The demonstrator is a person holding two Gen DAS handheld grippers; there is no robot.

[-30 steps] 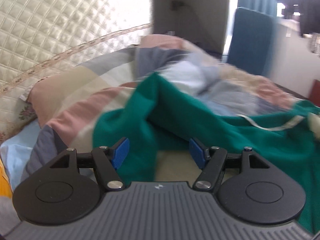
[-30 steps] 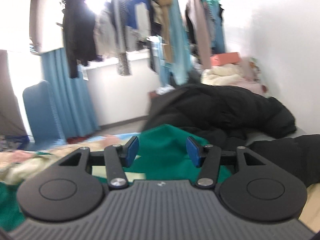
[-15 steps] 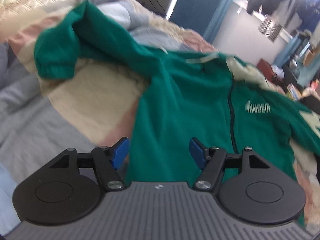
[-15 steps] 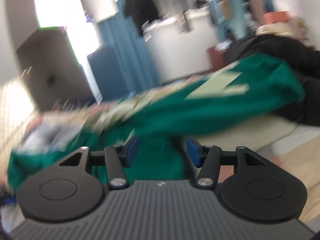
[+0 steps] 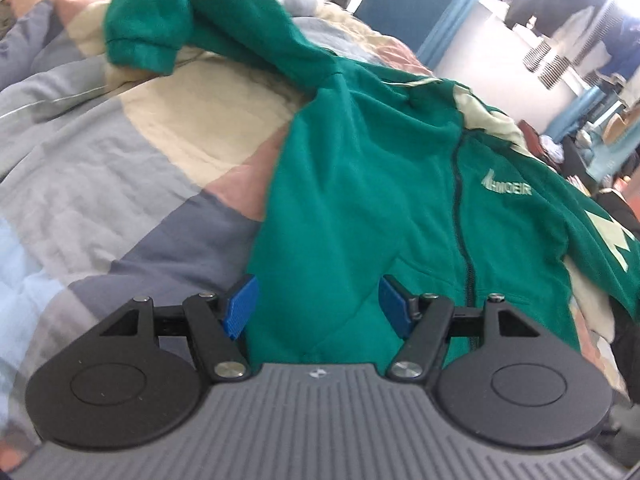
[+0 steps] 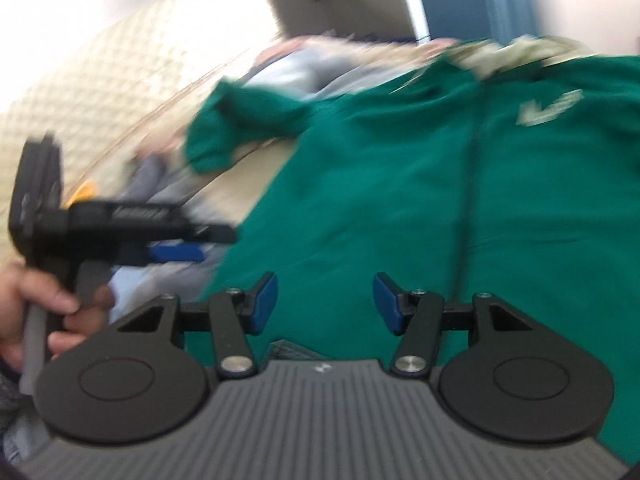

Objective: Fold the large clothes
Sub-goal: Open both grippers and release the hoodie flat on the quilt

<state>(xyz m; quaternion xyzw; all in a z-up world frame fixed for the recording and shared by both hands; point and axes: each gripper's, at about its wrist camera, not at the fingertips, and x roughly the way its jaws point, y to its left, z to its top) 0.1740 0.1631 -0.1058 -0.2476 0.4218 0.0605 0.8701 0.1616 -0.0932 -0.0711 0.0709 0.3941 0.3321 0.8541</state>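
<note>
Soft green fleece jacket [image 5: 360,184] lies front-up on the bed's patchwork quilt [image 5: 100,168], dark zipper down its middle, pale logo on the chest. Left tool [image 5: 318,306] spread wide, released, over the hem; right tool [image 6: 325,303] likewise gaping, gripping nothing.

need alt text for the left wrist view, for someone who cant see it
A green zip-up jacket lies spread front-up on a patchwork quilt, one sleeve stretched toward the far left. The open left hand-held gripper sits over the jacket's near hem, holding nothing.
</note>
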